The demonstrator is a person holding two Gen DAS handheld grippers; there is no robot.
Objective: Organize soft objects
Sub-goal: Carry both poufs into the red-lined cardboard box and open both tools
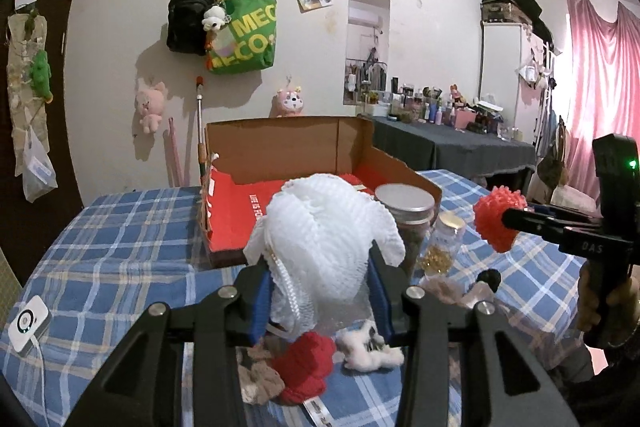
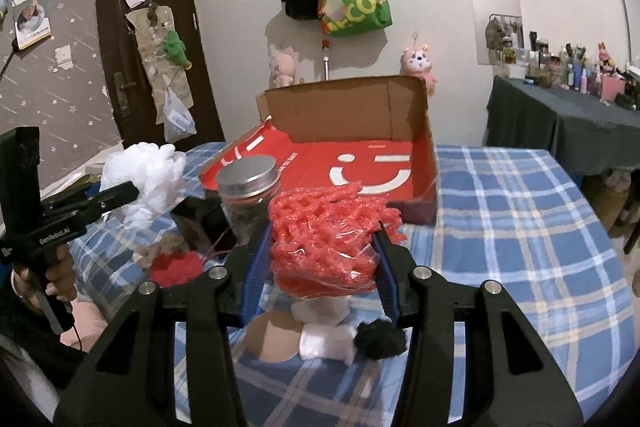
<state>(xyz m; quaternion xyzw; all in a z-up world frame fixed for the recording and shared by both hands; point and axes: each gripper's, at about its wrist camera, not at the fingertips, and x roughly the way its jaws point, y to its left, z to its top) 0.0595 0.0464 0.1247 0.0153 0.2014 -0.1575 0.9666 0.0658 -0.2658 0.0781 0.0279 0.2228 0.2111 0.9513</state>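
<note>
Both grippers are loaded and raised above the worktop (image 2: 520, 211), which carries a blue checked cloth. The left gripper (image 1: 320, 267) has its jaws closed on a white foam net (image 1: 320, 227); the right gripper (image 2: 324, 247) has its jaws closed on a red foam net (image 2: 328, 231) in clear film. Each load hangs in the air short of the open cardboard box (image 2: 360, 115), which sits toward the far edge of the worktop with its red liner showing; no soft item is visible inside it. Judgement: the task is at an early stage, with two items lifted and none yet deposited, assuming the box is the receptacle. Remaining on the cloth near the front edge: a red knitted piece (image 1: 306, 367), a small white plush (image 1: 372, 351), a black pompom (image 2: 380, 339) and a beige fabric piece (image 1: 260, 383). A metal-lidded jar (image 1: 408, 215) and a small glass bottle (image 1: 440, 243) stand just beside the box's near side. Room: white wall with hung bags and plush toys, a dark door, a cluttered side table, pink curtains.
</note>
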